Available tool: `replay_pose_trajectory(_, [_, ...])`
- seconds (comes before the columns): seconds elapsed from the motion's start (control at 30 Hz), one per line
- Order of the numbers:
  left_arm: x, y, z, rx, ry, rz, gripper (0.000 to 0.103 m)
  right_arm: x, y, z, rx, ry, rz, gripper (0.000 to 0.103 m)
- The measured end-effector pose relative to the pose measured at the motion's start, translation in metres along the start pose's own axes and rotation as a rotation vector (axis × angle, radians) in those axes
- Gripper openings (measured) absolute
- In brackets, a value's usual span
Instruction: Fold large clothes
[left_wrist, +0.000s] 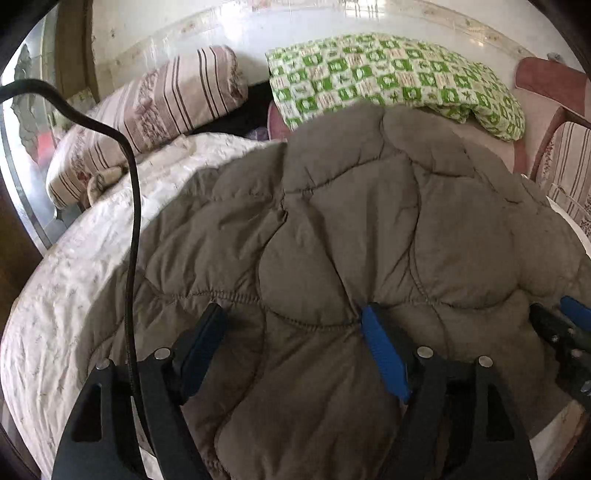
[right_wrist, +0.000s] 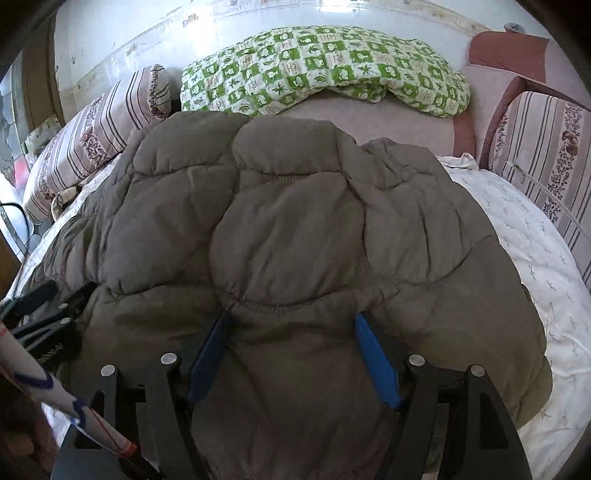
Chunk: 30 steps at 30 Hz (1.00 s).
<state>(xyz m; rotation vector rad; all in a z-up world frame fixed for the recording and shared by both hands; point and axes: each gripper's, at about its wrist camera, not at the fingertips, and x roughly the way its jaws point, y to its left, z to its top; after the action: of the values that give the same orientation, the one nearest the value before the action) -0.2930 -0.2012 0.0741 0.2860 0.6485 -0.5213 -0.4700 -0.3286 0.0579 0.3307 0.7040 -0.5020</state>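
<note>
Jaws of left gripper (left_wrist: 291, 314) and right gripper (right_wrist: 291, 317) spread apart, pads clear of the puffy olive-brown quilted jacket (right_wrist: 295, 229), which lies on white bedspread (right_wrist: 535, 258); green checked quilt (right_wrist: 325, 62) beyond.

Quilted jacket (left_wrist: 332, 240) hides the bed beneath; near hem cut off.

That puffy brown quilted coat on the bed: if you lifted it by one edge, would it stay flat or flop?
The brown quilted coat would probably flop and drape: it already creases and bulges softly. Its puffed panels suggest it is light for its bulk. It looks unlikely to slide far on the white bedspread.
</note>
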Motion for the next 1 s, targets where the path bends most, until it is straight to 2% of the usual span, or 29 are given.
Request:
replay_pose_trajectory(0.1, [-0.016, -0.003, -0.001, 0.030, -0.066, 0.033, 0.076, -0.023, -0.005, 0.001, 0.046, -0.065, 0.024, 0.074])
replay_pose_trajectory(0.23, [-0.041, -0.007, -0.005, 0.063, -0.144, 0.026, 0.076, -0.054, -0.027, 0.004, 0.094, -0.159, -0.127, 0.074])
replay_pose_trajectory(0.3, [-0.044, -0.012, -0.008, 0.083, -0.149, 0.018, 0.076, -0.052, -0.045, 0.002, 0.154, -0.140, -0.170, 0.074])
replay_pose_trajectory(0.37, [-0.040, -0.017, -0.011, 0.100, -0.128, 0.016, 0.076, -0.039, -0.058, 0.000, 0.202, -0.066, -0.185, 0.074])
replay_pose_trajectory(0.43, [-0.036, -0.018, -0.013, 0.100, -0.108, 0.009, 0.076, -0.026, -0.065, -0.005, 0.241, -0.007, -0.148, 0.074])
replay_pose_trajectory(0.5, [-0.033, -0.018, -0.013, 0.098, -0.095, 0.007, 0.076, -0.022, -0.065, -0.005, 0.239, 0.013, -0.153, 0.074])
replay_pose_trajectory(0.57, [-0.031, -0.017, -0.012, 0.093, -0.089, 0.000, 0.076, -0.026, -0.060, -0.003, 0.222, -0.006, -0.155, 0.074])
replay_pose_trajectory(0.67, [-0.031, -0.015, -0.012, 0.086, -0.082, -0.009, 0.076, -0.042, -0.044, 0.000, 0.168, -0.095, -0.180, 0.074])
replay_pose_trajectory(0.77, [-0.030, -0.016, -0.012, 0.086, -0.079, -0.009, 0.076, -0.053, -0.026, 0.004, 0.100, -0.163, -0.110, 0.074])
replay_pose_trajectory(0.83, [-0.030, -0.016, -0.011, 0.086, -0.079, -0.010, 0.076, -0.051, -0.012, 0.005, 0.061, -0.156, -0.052, 0.074])
replay_pose_trajectory(1.0, [-0.028, -0.016, -0.011, 0.079, -0.073, -0.017, 0.076, -0.037, 0.008, 0.000, 0.001, -0.104, -0.034, 0.074])
